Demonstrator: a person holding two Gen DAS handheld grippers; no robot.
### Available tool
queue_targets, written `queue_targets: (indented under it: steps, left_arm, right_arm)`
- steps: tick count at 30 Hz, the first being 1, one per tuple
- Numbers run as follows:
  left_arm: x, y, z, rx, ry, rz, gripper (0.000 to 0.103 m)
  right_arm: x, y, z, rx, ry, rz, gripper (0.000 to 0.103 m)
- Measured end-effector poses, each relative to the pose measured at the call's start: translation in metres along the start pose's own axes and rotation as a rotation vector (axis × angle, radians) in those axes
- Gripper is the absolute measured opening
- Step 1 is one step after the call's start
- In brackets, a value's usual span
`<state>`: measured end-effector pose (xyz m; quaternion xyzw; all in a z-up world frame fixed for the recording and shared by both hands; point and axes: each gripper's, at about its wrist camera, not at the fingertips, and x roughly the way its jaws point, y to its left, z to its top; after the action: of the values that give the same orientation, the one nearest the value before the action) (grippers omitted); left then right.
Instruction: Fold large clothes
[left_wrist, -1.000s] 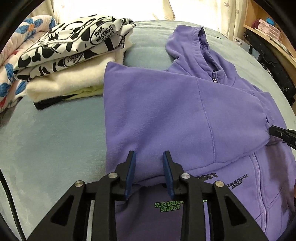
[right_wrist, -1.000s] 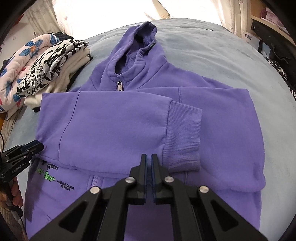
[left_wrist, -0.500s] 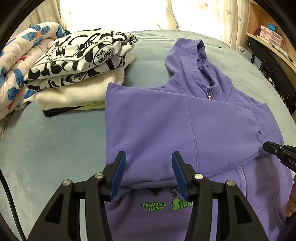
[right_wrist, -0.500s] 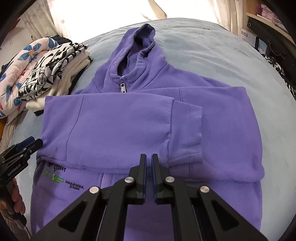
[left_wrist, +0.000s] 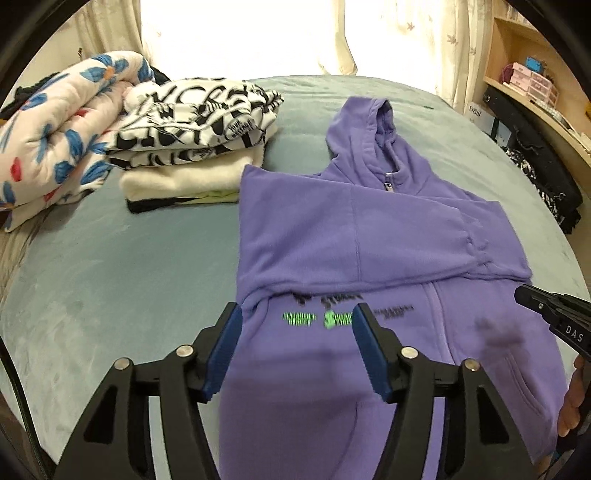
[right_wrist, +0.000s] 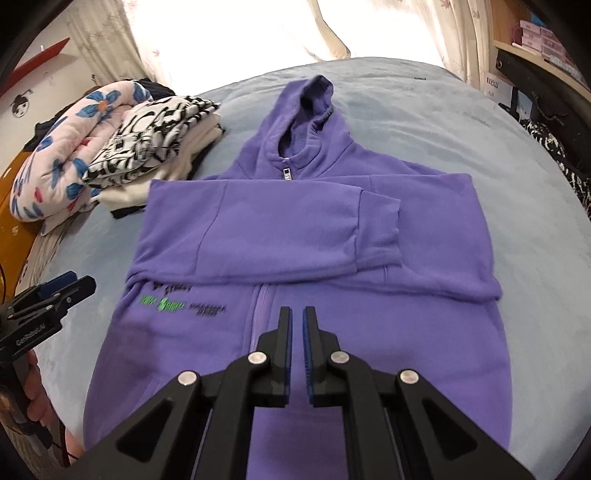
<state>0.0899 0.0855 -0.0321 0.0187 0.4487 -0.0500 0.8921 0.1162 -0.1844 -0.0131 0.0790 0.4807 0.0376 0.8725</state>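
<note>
1. The purple zip hoodie (right_wrist: 295, 236) lies flat on the bed (right_wrist: 480, 122), hood at the far end, hem near the camera. Both sleeves are folded across the chest, and the ribbed cuff (right_wrist: 380, 229) of the top sleeve lies toward the right.
2. The left tongs (left_wrist: 295, 350) have just been opening. They stand wide over the lower left front near the green print (left_wrist: 314, 319), with only flat fabric beneath them and nothing gripped.
3. The right tongs (right_wrist: 296, 354) have just parted to a narrow slit above the zip line. No cloth is between them.
4. Likely next is lifting the hem toward the hood. Risk: a pinch that catches only the top layer would drag the front panel and leave the back behind, giving a skewed fold.
5. Uneven lifts by the two tongs could slide the stacked sleeves off the chest, as nothing is seen pinning them.
6. The pile of folded clothes (left_wrist: 192, 140) and the floral quilt (left_wrist: 55, 140) lie at the far left. The pile sits just beside the hoodie's left shoulder, so a fold drifting leftwards could bump it.
</note>
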Motion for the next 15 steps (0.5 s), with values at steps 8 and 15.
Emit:
queue_targets:
  steps: [8,15]
  left_arm:
    - [-0.062,0.015,-0.040,-0.017,-0.033,0.008,0.061]
    - [-0.095,0.038,-0.078,-0.050,-0.032,0.040,0.062]
  right_arm:
    - [-0.053,-0.002,-0.034,0.015,-0.064,-0.025,0.039]
    - [-0.097,-0.006,-0.065,0.014,-0.100,-0.055,0.039]
